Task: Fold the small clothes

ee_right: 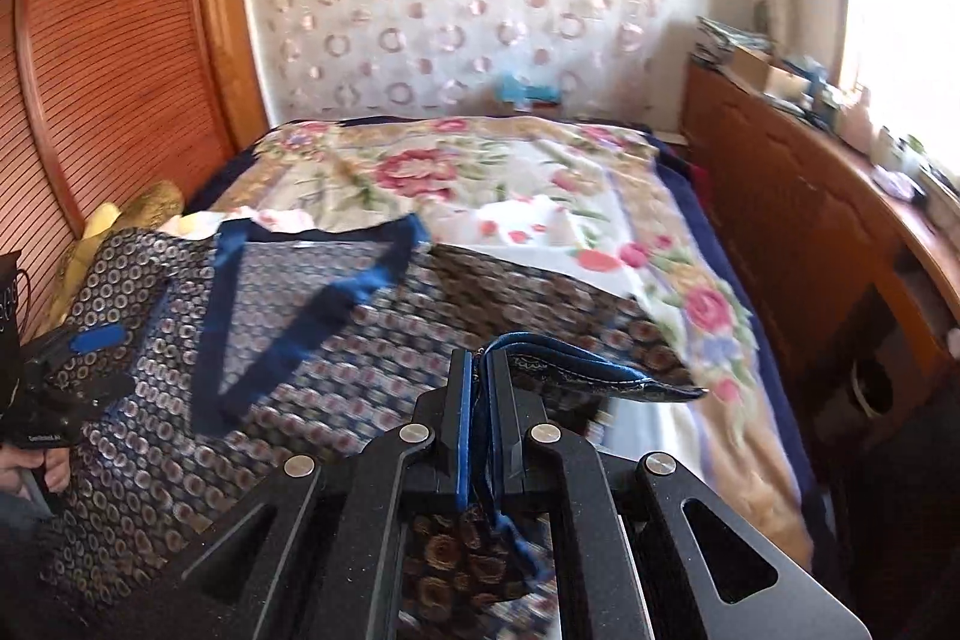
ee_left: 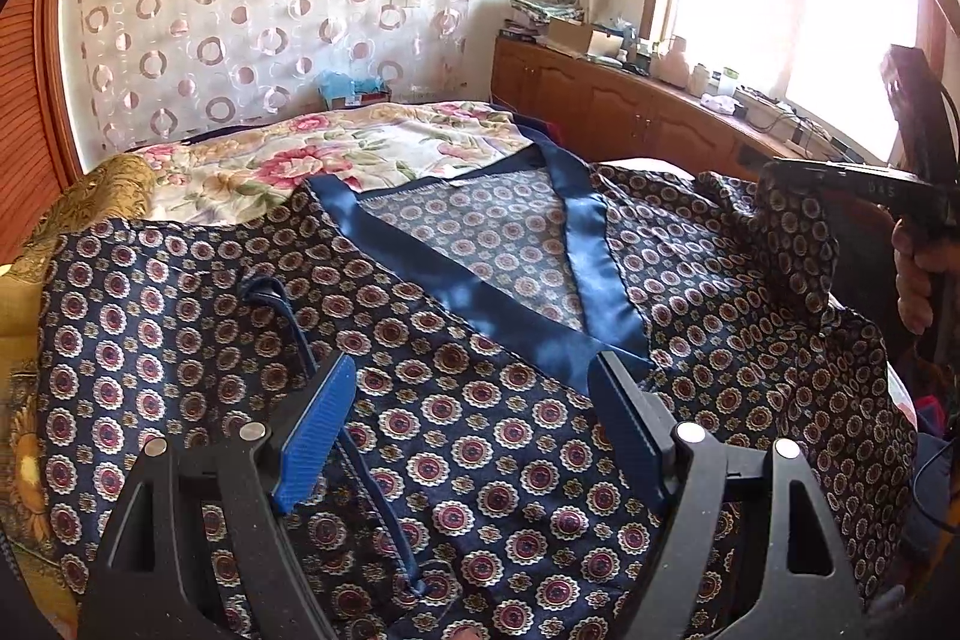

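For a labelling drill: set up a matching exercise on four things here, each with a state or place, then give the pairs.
Things:
1. left tool
2. right tool
3. patterned garment
4. wooden cabinet

States or places:
A. spread on the bed
B. shut on a blue-trimmed edge
C. under the window
D. open, nothing between its fingers

Pairs: 1-D, 2-B, 3-A, 4-C

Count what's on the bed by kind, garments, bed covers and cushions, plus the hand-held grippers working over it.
Patterned garment: 1
Floral bed cover: 1
Gold cushion: 1
Hand-held grippers: 2, the left hand-held gripper open above the garment, the right hand-held gripper shut on the garment's blue-trimmed edge
Total: 5
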`<action>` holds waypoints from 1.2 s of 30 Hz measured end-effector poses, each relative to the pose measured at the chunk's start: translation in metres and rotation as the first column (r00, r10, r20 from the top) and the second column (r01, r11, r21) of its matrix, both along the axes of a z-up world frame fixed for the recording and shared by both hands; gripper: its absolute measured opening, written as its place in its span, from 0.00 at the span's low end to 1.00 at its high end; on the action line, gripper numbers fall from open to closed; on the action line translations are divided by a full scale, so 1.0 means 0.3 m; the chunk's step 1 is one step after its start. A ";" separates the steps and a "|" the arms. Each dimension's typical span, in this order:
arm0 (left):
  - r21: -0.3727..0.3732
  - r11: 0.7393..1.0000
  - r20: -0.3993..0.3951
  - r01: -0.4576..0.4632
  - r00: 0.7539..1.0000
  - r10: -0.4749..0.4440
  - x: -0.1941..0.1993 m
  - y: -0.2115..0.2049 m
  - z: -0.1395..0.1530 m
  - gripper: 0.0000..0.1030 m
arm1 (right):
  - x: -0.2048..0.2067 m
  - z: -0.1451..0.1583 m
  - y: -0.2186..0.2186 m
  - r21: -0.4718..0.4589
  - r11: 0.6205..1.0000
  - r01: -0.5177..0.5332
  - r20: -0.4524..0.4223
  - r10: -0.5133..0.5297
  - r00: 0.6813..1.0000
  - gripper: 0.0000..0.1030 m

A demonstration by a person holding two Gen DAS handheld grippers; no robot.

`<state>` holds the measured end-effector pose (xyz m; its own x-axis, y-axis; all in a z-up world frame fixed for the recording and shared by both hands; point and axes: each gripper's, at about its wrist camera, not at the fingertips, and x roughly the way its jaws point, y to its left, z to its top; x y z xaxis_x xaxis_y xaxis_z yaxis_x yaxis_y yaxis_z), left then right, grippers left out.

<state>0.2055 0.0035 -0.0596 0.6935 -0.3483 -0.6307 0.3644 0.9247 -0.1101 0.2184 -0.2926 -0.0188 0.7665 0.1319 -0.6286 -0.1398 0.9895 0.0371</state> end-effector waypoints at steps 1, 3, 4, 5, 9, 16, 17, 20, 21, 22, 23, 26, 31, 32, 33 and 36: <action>-0.003 1.000 0.002 -0.003 1.000 0.003 0.000 0.005 0.002 0.78 | 0.011 -0.004 0.014 0.001 1.000 -0.011 0.002 0.011 1.000 0.04; -0.009 1.000 0.004 -0.012 1.000 0.012 0.002 0.018 0.006 0.78 | 0.035 -0.009 0.040 0.002 0.999 -0.034 0.004 0.034 0.999 0.04; -0.012 1.000 0.005 -0.016 1.000 0.016 0.003 0.024 0.006 0.78 | 0.042 -0.011 0.049 0.003 0.999 -0.042 0.004 0.042 0.999 0.04; -0.014 1.000 0.005 -0.018 1.000 0.018 0.002 0.027 0.007 0.78 | 0.050 -0.012 0.057 0.008 0.999 -0.053 0.003 0.053 0.999 0.04; -0.019 1.000 0.003 -0.024 1.000 0.024 0.005 0.034 0.008 0.78 | 0.104 -0.030 0.039 0.016 0.996 -0.087 -0.005 0.087 0.996 0.05; -0.011 1.000 0.005 -0.019 1.000 0.019 0.006 0.027 0.008 0.78 | 0.107 -0.029 0.041 -0.011 0.993 -0.119 -0.035 0.119 0.992 0.20; -0.009 1.000 0.004 -0.019 1.000 0.019 0.006 0.025 0.007 0.78 | 0.104 -0.022 0.037 -0.017 0.992 -0.123 -0.034 0.123 0.992 0.21; -0.008 1.000 0.005 -0.020 1.000 0.020 0.005 0.026 0.006 0.78 | 0.100 -0.007 0.037 -0.039 0.992 -0.117 -0.035 0.116 0.993 0.22; -0.008 1.000 0.004 -0.020 1.000 0.020 0.005 0.025 0.006 0.78 | 0.097 -0.001 0.031 -0.046 0.993 -0.112 -0.029 0.111 0.993 0.22; -0.008 1.000 0.004 -0.021 1.000 0.021 0.006 0.025 0.006 0.78 | 0.094 0.002 0.024 -0.055 0.993 -0.100 -0.023 0.099 0.995 0.22; -0.008 1.000 0.004 -0.022 1.000 0.022 0.005 0.026 0.006 0.78 | 0.093 0.003 0.006 -0.070 0.995 -0.077 -0.020 0.076 0.997 0.22; -0.009 1.000 0.007 -0.021 1.000 0.021 0.004 0.026 0.009 0.78 | 0.098 -0.019 -0.050 -0.104 0.995 0.002 -0.035 -0.005 0.999 0.22; -0.005 1.000 0.005 -0.017 1.000 0.017 0.003 0.023 0.004 0.78 | 0.130 -0.143 -0.118 -0.128 0.989 0.071 -0.176 -0.093 0.980 0.22; -0.004 1.000 0.006 -0.017 1.000 0.017 0.003 0.022 0.004 0.78 | 0.135 -0.161 -0.123 -0.125 0.989 0.076 -0.190 -0.099 0.977 0.22; -0.004 1.000 0.005 -0.017 1.000 0.017 0.003 0.022 0.004 0.78 | 0.146 -0.175 -0.128 -0.118 0.990 0.077 -0.203 -0.100 0.974 0.22; 0.000 1.000 0.000 -0.017 1.000 0.017 0.003 0.020 0.000 0.78 | 0.160 -0.203 -0.122 -0.096 0.993 0.074 -0.229 -0.095 0.969 0.24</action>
<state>0.2065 0.0096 -0.0595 0.6990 -0.3365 -0.6310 0.3487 0.9307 -0.1102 0.2664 -0.3291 -0.0797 0.6041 0.0103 -0.7968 -0.0532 0.9982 -0.0274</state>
